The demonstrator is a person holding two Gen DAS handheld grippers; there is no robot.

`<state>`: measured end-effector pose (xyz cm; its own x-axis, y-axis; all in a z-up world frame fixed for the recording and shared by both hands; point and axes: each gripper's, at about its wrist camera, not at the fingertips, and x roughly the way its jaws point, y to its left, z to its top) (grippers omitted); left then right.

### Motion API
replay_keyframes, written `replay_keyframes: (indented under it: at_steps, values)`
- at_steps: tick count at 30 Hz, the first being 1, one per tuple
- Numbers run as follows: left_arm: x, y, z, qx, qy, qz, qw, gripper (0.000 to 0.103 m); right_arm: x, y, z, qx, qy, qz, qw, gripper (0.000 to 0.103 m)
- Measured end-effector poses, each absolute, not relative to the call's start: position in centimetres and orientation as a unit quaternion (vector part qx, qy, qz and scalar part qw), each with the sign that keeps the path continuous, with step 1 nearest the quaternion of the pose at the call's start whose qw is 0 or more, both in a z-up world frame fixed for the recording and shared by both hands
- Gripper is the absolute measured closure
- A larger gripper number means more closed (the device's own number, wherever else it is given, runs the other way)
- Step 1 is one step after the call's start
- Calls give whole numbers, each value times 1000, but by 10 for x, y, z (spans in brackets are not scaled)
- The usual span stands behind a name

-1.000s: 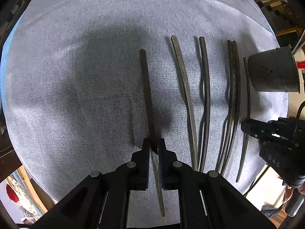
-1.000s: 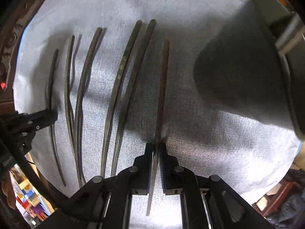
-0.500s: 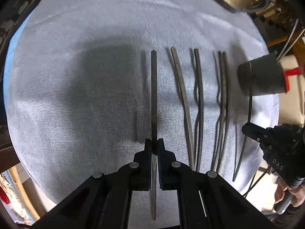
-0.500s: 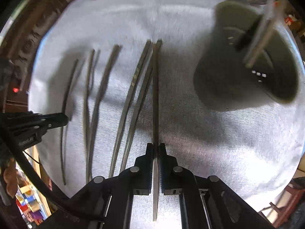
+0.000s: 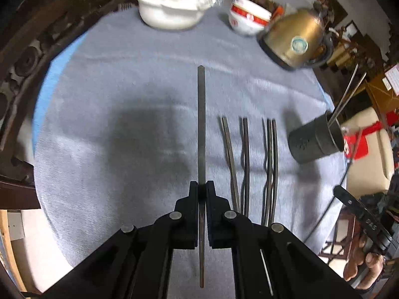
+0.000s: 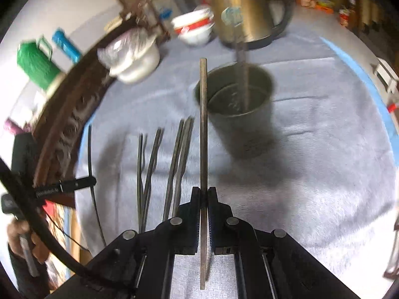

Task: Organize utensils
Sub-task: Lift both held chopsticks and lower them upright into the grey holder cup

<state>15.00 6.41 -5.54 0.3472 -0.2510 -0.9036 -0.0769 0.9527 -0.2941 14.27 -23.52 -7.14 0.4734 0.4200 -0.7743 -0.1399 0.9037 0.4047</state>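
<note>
Above the grey tablecloth (image 5: 124,79), left gripper (image 5: 202,186) and right gripper (image 6: 204,191) each clamp one chopstick (image 5: 201,129), the right's chopstick (image 6: 203,114) near the dark holder cup's (image 6: 239,114) rim; other chopsticks (image 5: 245,159) lie between, open cloth leftward.

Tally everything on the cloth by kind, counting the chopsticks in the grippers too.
Chopsticks: 8 (4 lying, 2 in the cup, 1 in left gripper, 1 in right gripper)
Cup: 1
Bowls: 2
Kettle: 1
Total: 12
</note>
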Motion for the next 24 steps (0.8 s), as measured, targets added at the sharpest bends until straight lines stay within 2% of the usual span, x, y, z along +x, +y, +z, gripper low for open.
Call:
replay_keyframes:
  at_steps: [9,24]
  values:
    - [136,79,-33,-172,521,-34,836,98,127,-283,-56,216,439,138,861,97]
    - [126,86,-10,-213,470,-23,857,98,114,-307,-43,262,382,141,875,97]
